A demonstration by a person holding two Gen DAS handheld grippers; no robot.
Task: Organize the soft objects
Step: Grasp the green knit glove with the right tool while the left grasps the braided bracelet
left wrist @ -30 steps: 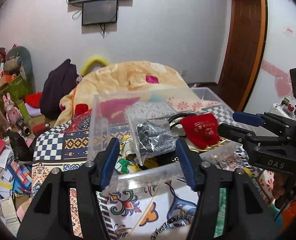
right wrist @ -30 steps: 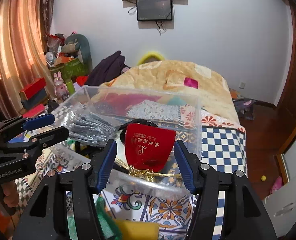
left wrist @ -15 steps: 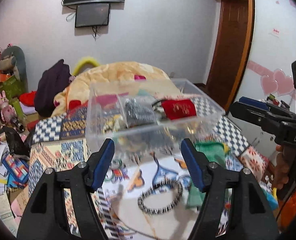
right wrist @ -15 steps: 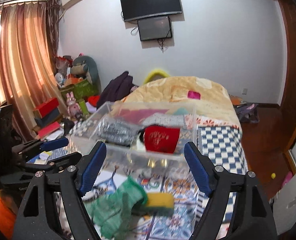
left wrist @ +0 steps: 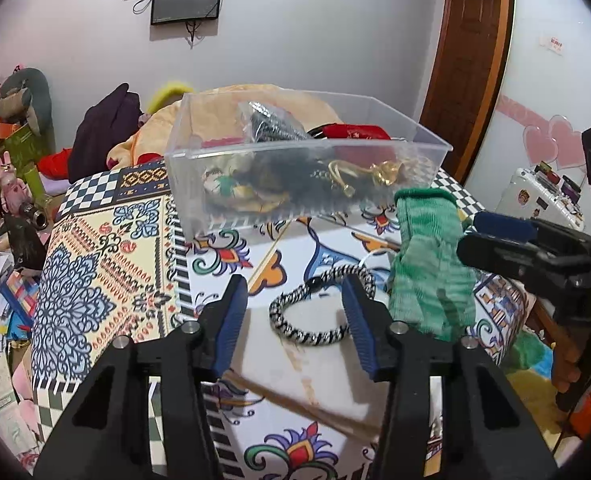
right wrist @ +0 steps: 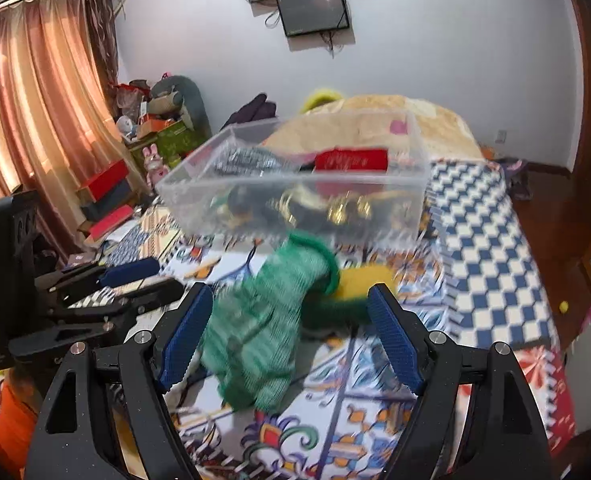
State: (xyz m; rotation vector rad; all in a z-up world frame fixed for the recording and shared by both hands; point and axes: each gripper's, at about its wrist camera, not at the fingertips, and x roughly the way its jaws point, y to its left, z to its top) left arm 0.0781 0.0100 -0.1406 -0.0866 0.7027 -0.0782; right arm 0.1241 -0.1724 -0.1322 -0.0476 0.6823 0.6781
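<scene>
A clear plastic bin [left wrist: 423,148] [right wrist: 419,184] stands on the patterned bed cover. It holds a red pouch [left wrist: 355,132] [right wrist: 351,160], a dark glittery bag [left wrist: 271,128] and gold cord. A green knit glove [left wrist: 427,264] [right wrist: 263,320] lies in front of the bin, over a yellow sponge [right wrist: 363,280]. A black-and-white braided bracelet [left wrist: 315,308] lies between the tips of my open, empty left gripper [left wrist: 295,316]. My right gripper [right wrist: 291,332] is open and empty, its jaws on either side of the glove.
The bed cover [left wrist: 107,248] ends at the left, where clutter, boxes and toys [left wrist: 11,184] pile up. A beige blanket [right wrist: 375,116] lies behind the bin. A wooden door [left wrist: 467,60] and a white case [left wrist: 543,200] stand right.
Both grippers have drawn back from the bin and tilted down. The left now frames the bracelet, the right now frames the green glove. Both stay open.
</scene>
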